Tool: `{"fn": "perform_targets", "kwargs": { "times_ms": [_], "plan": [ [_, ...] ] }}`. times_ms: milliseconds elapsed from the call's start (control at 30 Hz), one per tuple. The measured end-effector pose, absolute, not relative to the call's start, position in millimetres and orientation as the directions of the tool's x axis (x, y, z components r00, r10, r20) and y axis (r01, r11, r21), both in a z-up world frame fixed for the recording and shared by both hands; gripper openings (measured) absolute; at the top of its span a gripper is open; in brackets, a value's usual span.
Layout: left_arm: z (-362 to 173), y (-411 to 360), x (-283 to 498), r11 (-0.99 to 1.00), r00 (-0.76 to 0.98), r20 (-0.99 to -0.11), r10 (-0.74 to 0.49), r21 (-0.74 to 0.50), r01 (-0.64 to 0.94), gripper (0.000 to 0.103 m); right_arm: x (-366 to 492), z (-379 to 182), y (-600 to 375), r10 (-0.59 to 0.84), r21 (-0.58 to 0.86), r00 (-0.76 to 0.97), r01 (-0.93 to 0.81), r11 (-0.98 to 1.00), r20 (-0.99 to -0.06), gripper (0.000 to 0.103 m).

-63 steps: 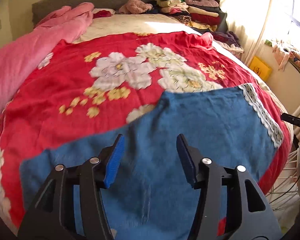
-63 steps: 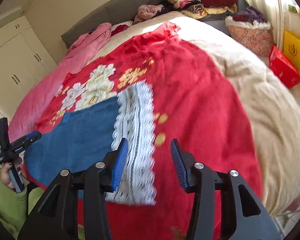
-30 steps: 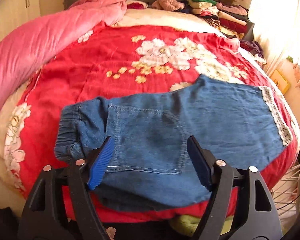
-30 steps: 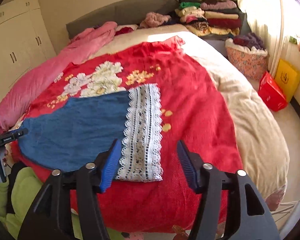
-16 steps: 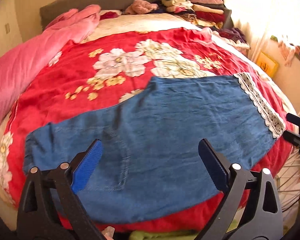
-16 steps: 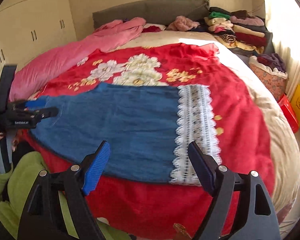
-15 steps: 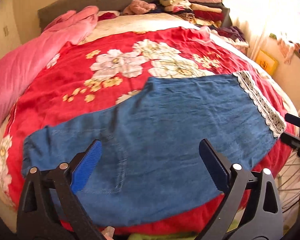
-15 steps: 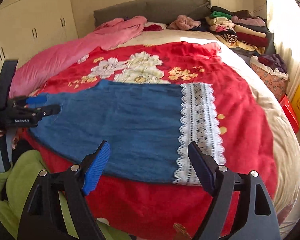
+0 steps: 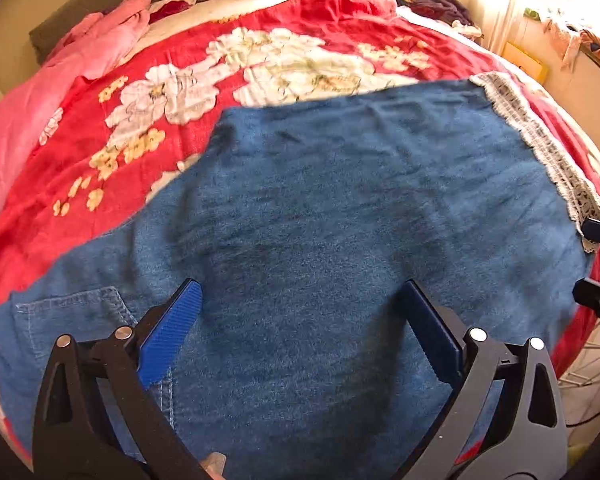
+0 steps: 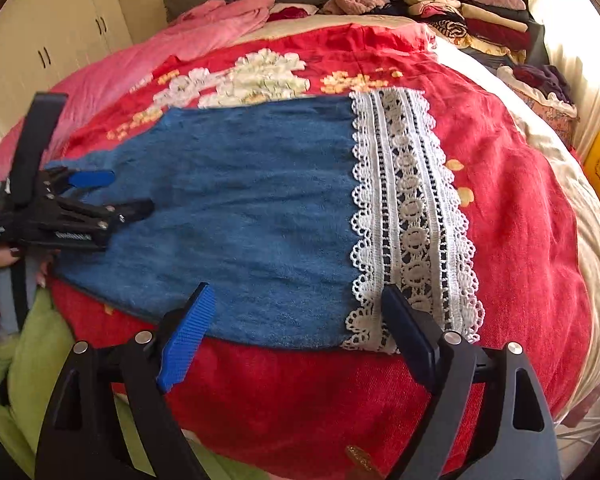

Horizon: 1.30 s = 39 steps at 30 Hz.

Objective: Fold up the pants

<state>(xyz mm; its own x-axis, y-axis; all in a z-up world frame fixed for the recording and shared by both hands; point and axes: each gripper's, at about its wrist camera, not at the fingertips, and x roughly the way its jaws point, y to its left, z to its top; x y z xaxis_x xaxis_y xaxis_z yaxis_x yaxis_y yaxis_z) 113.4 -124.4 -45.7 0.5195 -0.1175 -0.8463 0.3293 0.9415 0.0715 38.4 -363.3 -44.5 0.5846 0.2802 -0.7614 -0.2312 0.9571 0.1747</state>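
White cupboard doors (image 10: 72, 40) line the room's left wall. A rumpled pink quilt (image 10: 148, 60) lies along the bed's left edge beside the red floral blanket (image 10: 520, 216). The blue denim pants with a white lace hem (image 10: 244, 208) lie flat across the blanket's near edge, lace toward the right. The left gripper (image 9: 300, 320) hovers above the denim, jaws wide; the right gripper (image 10: 296, 332), also wide, hangs over the near edge. Folded clothes (image 10: 468, 8) are stacked at the bed's far right corner.
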Motion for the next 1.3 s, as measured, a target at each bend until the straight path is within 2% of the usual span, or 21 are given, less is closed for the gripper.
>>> {"fn": "perform_targets", "kwargs": {
  "times_ms": [400, 633, 867, 1300],
  "plan": [
    [8.4, -151.5, 96.4, 0.924, 0.582, -0.791, -0.187, 0.059, 0.378, 0.093, 8.7, 7.9, -407.2, 0.266, 0.207, 0.701, -0.169, 0.964, -0.662, 0.084],
    [30.1, -176.5, 96.5, 0.91, 0.613, -0.768, -0.184, 0.103, 0.402, 0.093, -3.9, 24.1, -430.0, 0.238, 0.205, 0.749, -0.139, 0.969, -0.618, 0.084],
    [38.7, -202.6, 98.4, 0.891, 0.623, -0.762, -0.179, 0.142, 0.431, 0.093, -10.0, 26.0, -448.2, 0.192, 0.194, 0.778, -0.092, 0.977, -0.598, 0.084],
    [32.6, -245.8, 114.9, 0.858, 0.604, -0.776, -0.182, 0.174, 0.482, 0.093, -9.1, 11.1, -457.1, 0.23, 0.236, 0.766, -0.105, 0.966, -0.6, 0.084]
  ]
}}
